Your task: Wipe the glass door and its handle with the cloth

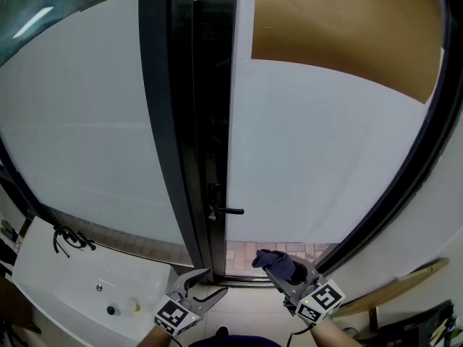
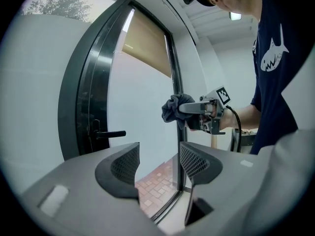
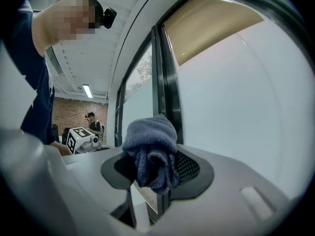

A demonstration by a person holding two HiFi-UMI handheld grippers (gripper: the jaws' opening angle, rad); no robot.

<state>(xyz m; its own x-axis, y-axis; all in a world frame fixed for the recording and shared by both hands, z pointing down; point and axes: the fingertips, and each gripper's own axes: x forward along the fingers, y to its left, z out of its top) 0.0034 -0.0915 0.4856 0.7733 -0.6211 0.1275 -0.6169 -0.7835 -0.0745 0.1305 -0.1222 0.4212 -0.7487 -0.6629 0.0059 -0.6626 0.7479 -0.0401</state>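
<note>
Grips a bunched dark blue cloth point(image 3: 150, 154) in the right gripper point(image 3: 156, 170), jaws pinched on the wad so that a rounded pad sticks out past the tips, ready for rubbing on a surface. Hovers with it below and a little right of the door handle point(image 1: 228, 210), apart from the pane, so no wiping contact yet. Holds the left gripper point(image 2: 157, 163) below and left of the handle, jaws spread with nothing between them, only brick paving point(image 2: 155, 188) visible through the gap; probably kept free to steady the door. Faces the glass door point(image 1: 311, 157), frosted white, stretching right of the handle, with a brown panel point(image 1: 340, 27) high above it and the dark frame point(image 1: 170, 121) to the handle's left. Seems at the very start: needs a lift of the cloth up to the handle or the pane beside it.
</note>
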